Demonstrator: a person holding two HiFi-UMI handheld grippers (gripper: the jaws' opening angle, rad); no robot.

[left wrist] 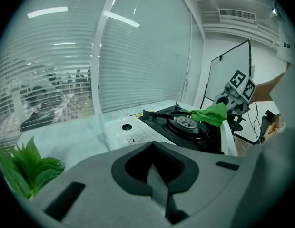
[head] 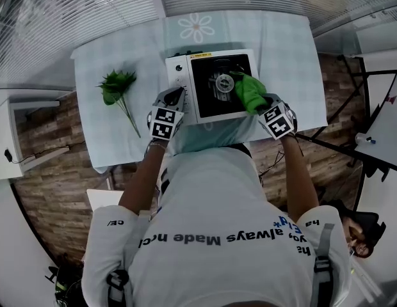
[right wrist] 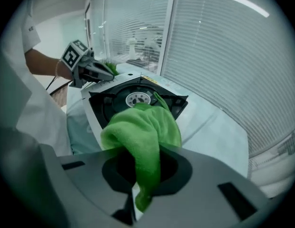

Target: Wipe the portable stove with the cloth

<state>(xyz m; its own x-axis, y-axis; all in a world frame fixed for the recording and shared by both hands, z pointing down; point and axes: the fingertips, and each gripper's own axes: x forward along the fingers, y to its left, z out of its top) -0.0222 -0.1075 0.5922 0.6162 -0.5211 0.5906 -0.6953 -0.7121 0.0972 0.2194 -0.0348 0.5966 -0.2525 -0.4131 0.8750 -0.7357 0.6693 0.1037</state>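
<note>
**Cloth held over the stove top**

The right gripper was clenched on a green cloth. The cloth lay bunched over the right side of the stove's black top, just beside the burner. The left gripper, jaws together and holding nothing, sat at the stove's front left edge. The stove stood on a pale surface, with a leafy sprig well to its left.
</note>
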